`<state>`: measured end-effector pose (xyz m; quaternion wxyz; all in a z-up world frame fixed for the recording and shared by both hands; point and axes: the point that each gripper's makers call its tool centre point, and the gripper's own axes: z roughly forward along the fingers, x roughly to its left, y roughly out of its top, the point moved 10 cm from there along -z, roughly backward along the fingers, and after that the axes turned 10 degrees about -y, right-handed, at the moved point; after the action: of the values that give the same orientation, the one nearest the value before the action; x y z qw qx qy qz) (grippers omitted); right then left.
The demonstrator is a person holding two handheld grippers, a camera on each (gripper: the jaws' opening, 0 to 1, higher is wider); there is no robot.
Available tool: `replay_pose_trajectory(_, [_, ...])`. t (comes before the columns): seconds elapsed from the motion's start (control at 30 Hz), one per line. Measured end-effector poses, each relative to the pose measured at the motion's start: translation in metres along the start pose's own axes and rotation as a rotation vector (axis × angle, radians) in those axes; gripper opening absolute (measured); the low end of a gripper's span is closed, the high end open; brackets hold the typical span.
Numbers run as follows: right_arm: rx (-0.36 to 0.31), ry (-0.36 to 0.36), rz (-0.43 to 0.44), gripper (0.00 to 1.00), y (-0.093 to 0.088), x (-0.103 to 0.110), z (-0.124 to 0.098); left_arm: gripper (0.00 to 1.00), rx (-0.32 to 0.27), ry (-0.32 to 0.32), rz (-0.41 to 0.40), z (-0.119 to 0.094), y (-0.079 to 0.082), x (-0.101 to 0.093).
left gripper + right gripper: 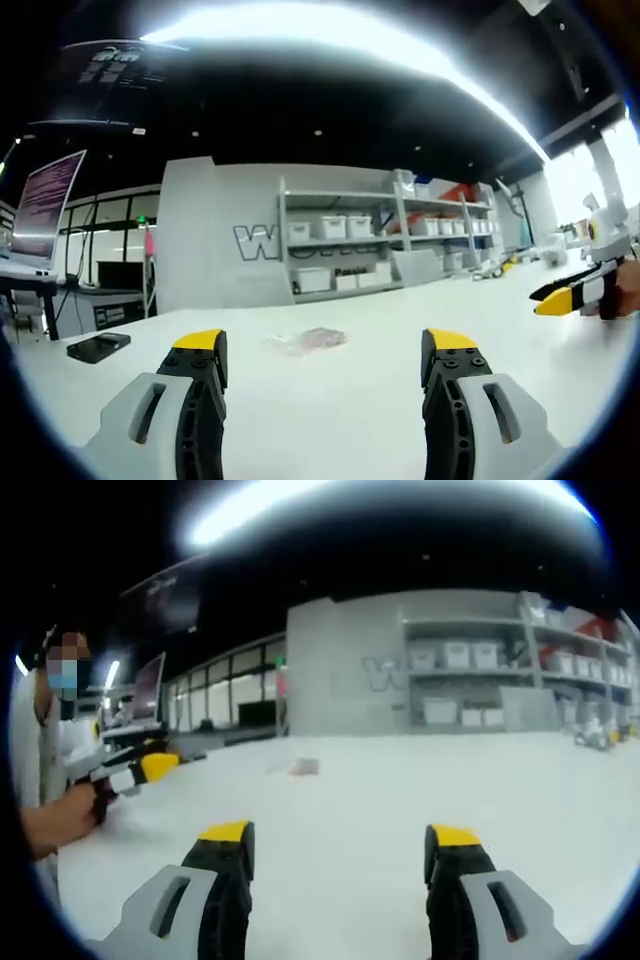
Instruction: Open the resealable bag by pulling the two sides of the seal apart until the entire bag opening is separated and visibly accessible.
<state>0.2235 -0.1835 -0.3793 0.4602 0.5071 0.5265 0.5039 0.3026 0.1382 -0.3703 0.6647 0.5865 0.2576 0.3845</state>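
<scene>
Left gripper (325, 355) spread wide and empty above the white table (330, 400); right gripper (340, 850) likewise spread, holding nothing. Resealable bag (306, 341) flat on the table beyond both, untouched, with a dark phone (98, 347) off to the side.

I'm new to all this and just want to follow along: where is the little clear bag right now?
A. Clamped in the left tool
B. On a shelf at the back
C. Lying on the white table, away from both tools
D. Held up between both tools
C: the bag lies flat on the white table, beyond the open left tool, and the right tool is open and empty too.
</scene>
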Motion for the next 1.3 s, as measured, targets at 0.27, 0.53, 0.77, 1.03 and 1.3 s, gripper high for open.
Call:
replay_pose_trajectory(0.27, [-0.041,0.0,-0.05,0.66,0.023,-0.001,0.004,0.78,0.021,0.002,0.022,-0.003,0.013,-0.004])
replay_pose_trajectory(0.53, [-0.046,0.022,-0.061,0.64,0.025,0.008,0.012,0.78,0.033,0.006,0.03,-0.007,0.018,0.004])
replay_pose_trajectory(0.77, [-0.042,0.033,-0.066,0.63,0.026,0.013,0.019,0.78,0.043,0.023,0.02,-0.011,0.013,0.008])
replay_pose_trajectory(1.03, [-0.037,0.062,-0.067,0.62,0.031,0.018,0.031,0.78,0.057,0.021,0.044,-0.009,0.009,0.008])
replay_pose_trajectory(1.3, [-0.029,0.073,-0.069,0.61,0.034,0.022,0.036,0.78,0.057,0.014,0.044,-0.009,0.008,0.009])
